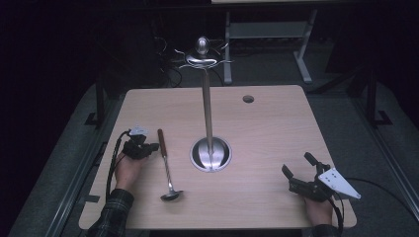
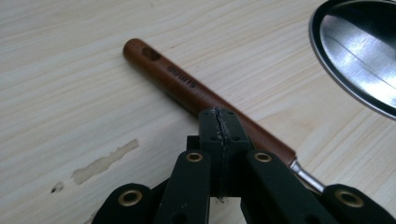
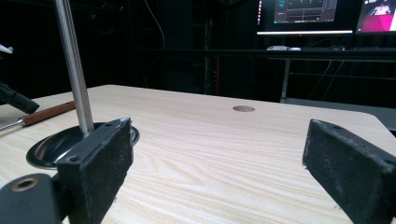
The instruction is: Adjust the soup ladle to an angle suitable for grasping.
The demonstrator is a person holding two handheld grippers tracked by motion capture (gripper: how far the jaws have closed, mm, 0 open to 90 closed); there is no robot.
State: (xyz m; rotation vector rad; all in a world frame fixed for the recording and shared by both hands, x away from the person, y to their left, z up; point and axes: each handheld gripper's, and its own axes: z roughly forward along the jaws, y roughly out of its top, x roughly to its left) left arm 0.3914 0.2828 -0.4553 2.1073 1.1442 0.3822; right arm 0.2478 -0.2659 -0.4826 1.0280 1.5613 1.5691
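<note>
High view, ladle (image 1: 167,168) flat on table (image 1: 276,133), beside stand (image 1: 211,154).

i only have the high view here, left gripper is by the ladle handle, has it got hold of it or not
Observer: Not holding. In the left gripper view the left gripper has its jaws pressed together, poised over the ladle's wooden handle.
Operator: anything at the handle's end
Observer: Yes, a hanging hole near the tip and lettering stamped along the wood.
Operator: and the right one
Observer: The right gripper is wide open with bare table between its jaws, facing the stand's pole and round base.
</note>
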